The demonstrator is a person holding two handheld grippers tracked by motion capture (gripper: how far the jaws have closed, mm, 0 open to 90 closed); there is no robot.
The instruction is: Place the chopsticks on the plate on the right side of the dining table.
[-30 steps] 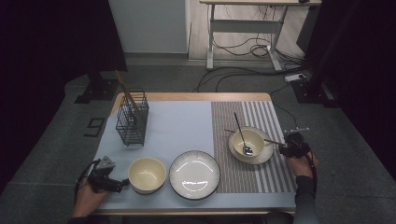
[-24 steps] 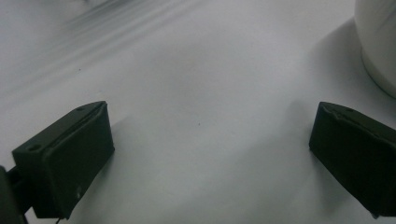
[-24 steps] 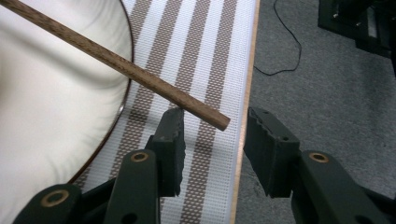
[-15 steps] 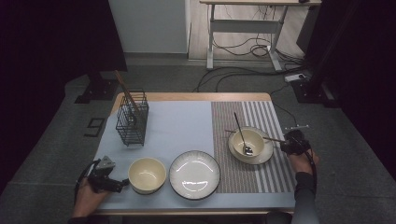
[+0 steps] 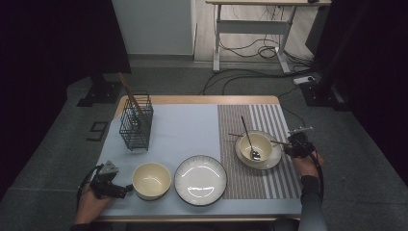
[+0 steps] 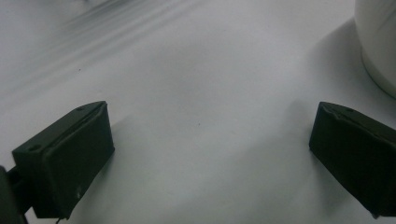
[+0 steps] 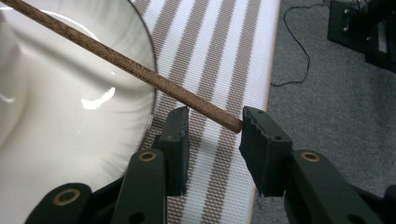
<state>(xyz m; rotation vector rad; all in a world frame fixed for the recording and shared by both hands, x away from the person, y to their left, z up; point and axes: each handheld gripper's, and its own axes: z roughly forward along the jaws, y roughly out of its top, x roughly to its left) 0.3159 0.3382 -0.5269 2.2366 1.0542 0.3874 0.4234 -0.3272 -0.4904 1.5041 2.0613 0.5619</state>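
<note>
Holds the right tool at the right side of the counter, over the brown-and-white striped mat, just beside the saucer. Points it toward the near end of a wooden chopstick. Has just been closing the jaws, with that end of the chopstick between them. In the right gripper view, keeps the right tool partly open: shows the chopstick slanting down from the upper left, passing over the top of one jaw and ending against the inner face of the other. Leaves a gap on the first side, so no clamp yet. Shows the glossy white saucer to the left of the jaws, dark line along its rim.

Places the chopstick across the top of the small cream bowl on the saucer, one end out over the striped mat on each side. Shows a metal spoon standing in that bowl, handle leaning toward the far edge.

Rests the left tool at the near left corner, on the pale blue mat, tips just beside a second cream bowl. In the left gripper view, holds the left tool wide open, nothing between the jaws but bare mat, with the bowl's wall at the upper right.

Sets a white plate between the two bowls and a black wire basket with more chopsticks at the far left.
</note>
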